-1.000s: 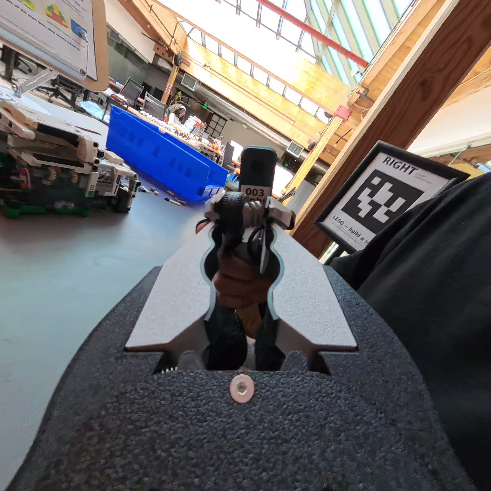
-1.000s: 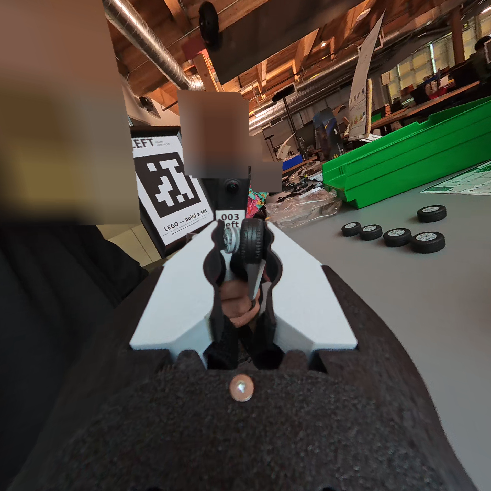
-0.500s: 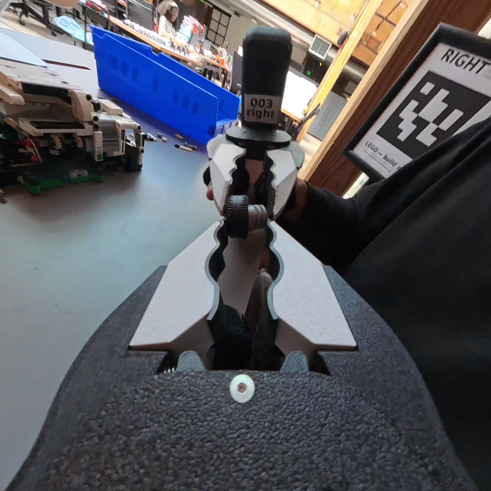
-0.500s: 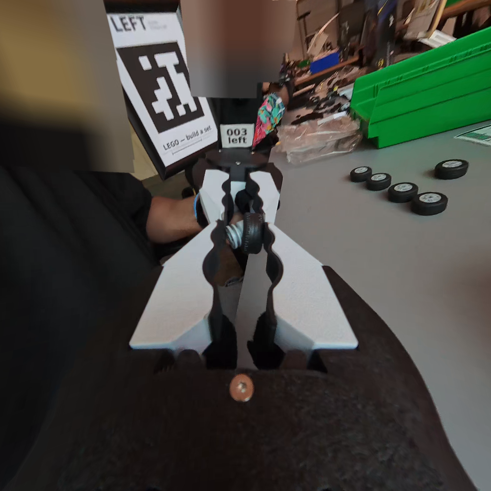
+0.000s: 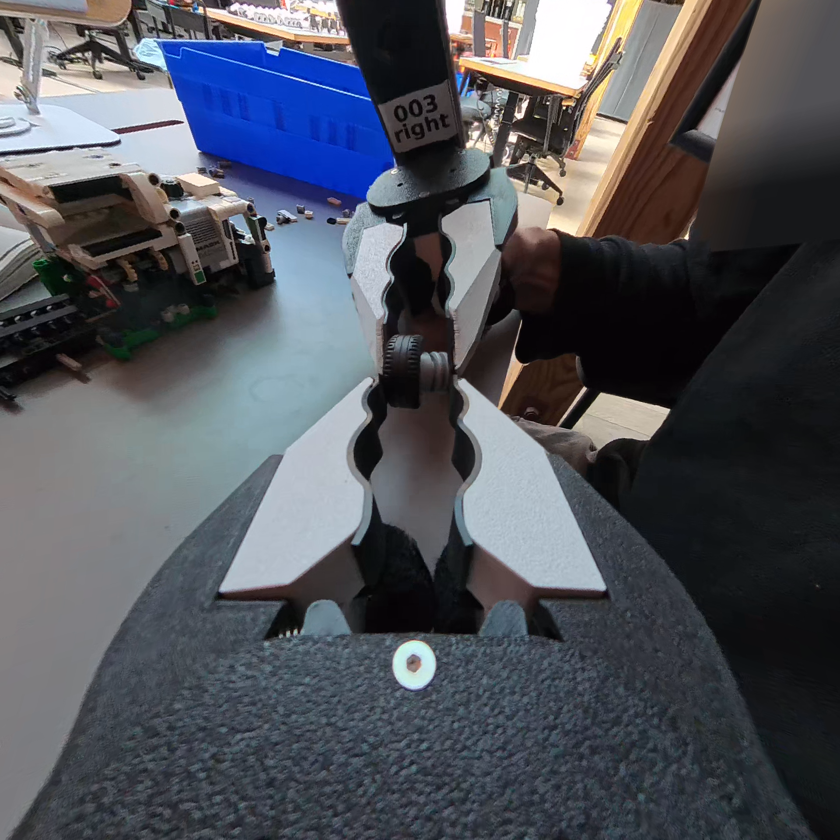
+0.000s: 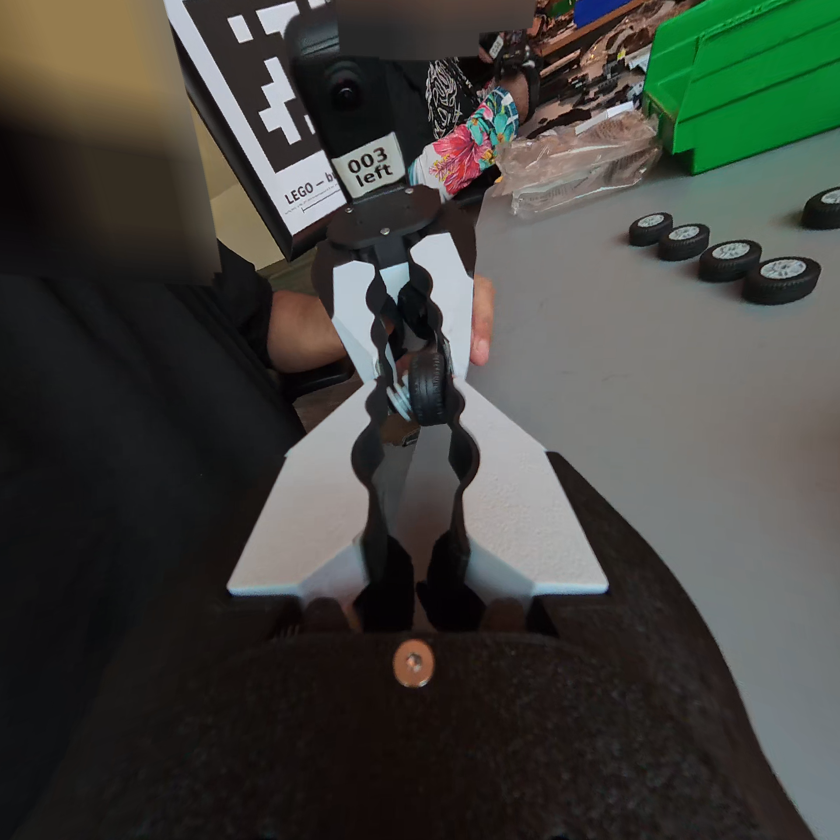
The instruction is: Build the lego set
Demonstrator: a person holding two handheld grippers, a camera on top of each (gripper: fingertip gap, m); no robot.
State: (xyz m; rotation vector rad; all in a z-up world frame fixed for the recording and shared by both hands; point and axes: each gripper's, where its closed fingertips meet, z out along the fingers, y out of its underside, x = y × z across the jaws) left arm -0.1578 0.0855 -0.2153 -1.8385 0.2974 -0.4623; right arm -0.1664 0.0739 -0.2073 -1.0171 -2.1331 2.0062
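While the two tools meet tip to tip above the table (image 5: 136,477), the left gripper (image 5: 416,391) pinches narrow around a black tyre (image 5: 401,370) and the right gripper (image 6: 416,400) closes on the same piece from the opposite side, with a grey hub (image 5: 436,368) poking out of the tyre. Off left sits the half-built model (image 5: 122,245) before a blue bin (image 5: 272,104); four finished wheels (image 6: 727,261) line up at right near a green bin (image 6: 745,77).
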